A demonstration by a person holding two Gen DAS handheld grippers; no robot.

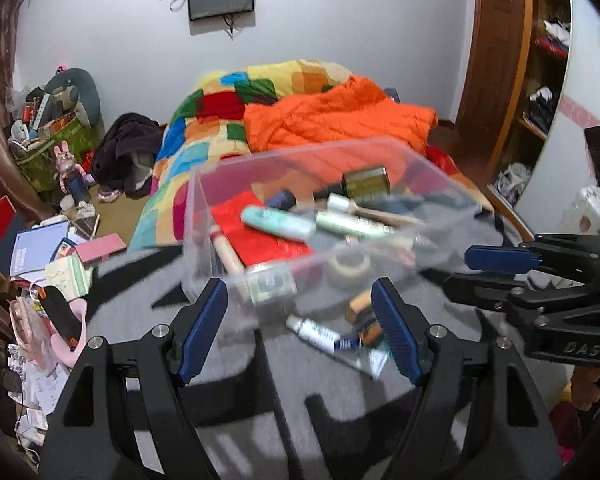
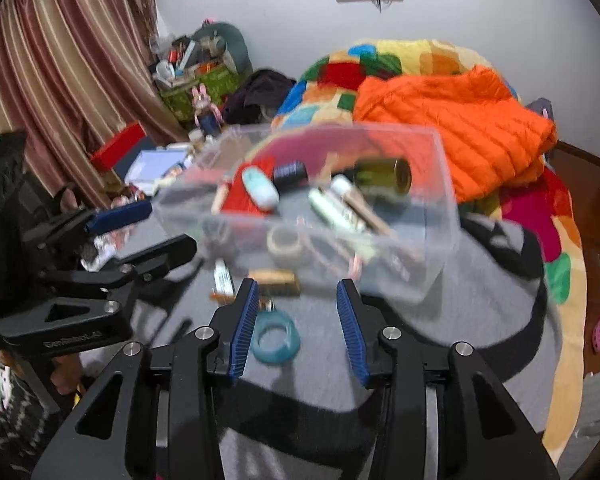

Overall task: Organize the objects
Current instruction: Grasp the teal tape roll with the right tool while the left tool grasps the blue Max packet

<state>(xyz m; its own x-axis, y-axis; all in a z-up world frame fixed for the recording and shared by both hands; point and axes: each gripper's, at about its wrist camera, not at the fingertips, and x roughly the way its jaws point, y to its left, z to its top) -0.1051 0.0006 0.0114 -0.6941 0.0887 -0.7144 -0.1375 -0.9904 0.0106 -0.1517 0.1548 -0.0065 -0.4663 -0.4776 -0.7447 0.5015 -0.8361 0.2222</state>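
Both jaws open near clear bin, teal ring btwn right's

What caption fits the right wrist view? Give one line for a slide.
Open right tool hovers over a teal ring before a clear bin of toiletries.

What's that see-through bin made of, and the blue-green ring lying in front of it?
The bin looks like clear, glossy hard plastic: the items inside and the orange jacket show through its walls. The ring seems translucent teal, perhaps soft plastic or tape; blur leaves that open.
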